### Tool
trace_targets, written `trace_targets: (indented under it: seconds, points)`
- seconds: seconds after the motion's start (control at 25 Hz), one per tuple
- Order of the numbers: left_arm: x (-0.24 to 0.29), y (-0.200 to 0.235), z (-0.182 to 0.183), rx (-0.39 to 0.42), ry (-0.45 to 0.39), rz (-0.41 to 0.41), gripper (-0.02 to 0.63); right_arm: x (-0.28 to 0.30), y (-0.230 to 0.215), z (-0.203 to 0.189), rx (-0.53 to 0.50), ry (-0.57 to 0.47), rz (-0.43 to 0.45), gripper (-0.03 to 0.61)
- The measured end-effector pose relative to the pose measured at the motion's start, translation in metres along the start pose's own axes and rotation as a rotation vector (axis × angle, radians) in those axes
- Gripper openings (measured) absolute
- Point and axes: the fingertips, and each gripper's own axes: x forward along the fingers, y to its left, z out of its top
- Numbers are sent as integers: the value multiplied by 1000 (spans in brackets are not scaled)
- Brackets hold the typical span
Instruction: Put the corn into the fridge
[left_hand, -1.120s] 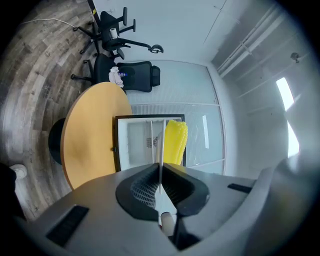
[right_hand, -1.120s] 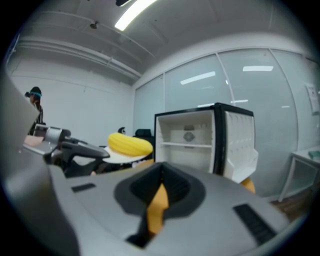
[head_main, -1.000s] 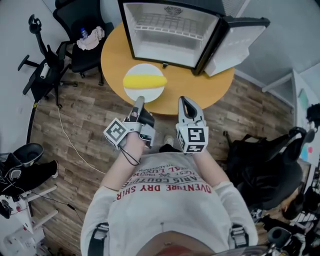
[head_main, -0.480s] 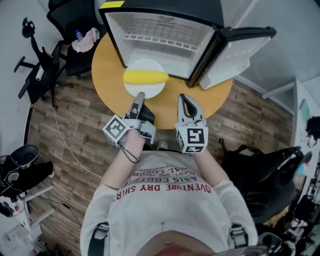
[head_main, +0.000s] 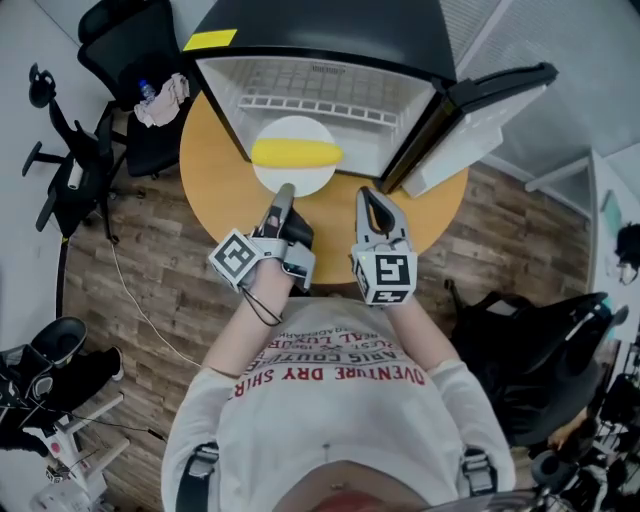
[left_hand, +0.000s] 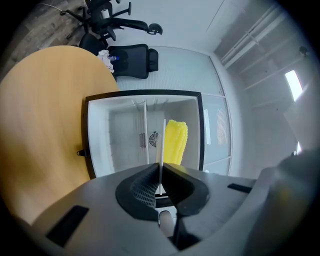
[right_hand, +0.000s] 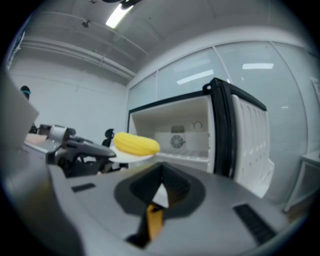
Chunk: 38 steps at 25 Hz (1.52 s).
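Knobbly corn (head_main: 295, 153) on a smooth matt plate (head_main: 298, 181)

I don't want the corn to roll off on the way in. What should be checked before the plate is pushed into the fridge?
1. Fridge door open wide: ok.
2. Left gripper clamped on the plate rim: ok, the jaws are closed on its edge.
3. Corn lying across the middle of the plate: ok.
4. Plate level: ok, it looks about level in the right gripper view.
5. Room inside the fridge: ok, only a wire shelf shows.
6. Right gripper out of the way: ok, it is shut on nothing, beside the plate.
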Motion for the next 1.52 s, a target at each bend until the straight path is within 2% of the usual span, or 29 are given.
trace_targets:
  seconds: [0.28,0.56,0.92,1.36,1.52]
  points:
    - [50,1,24,-3,88,12,37,37,-10,12,21,16,-78,28]
    - [80,7,31,-24,131,23,38,57,-15,8,26,28,-113,28]
    - [110,22,41,-35,158,53,37,79,-24,5,31,59,-145,28]
    - [123,41,40,-98,153,104,38,82,-26,-3,26,87,-154,28]
    - [131,44,44,-85,152,102,38,84,-27,-6,23,102,-161,28]
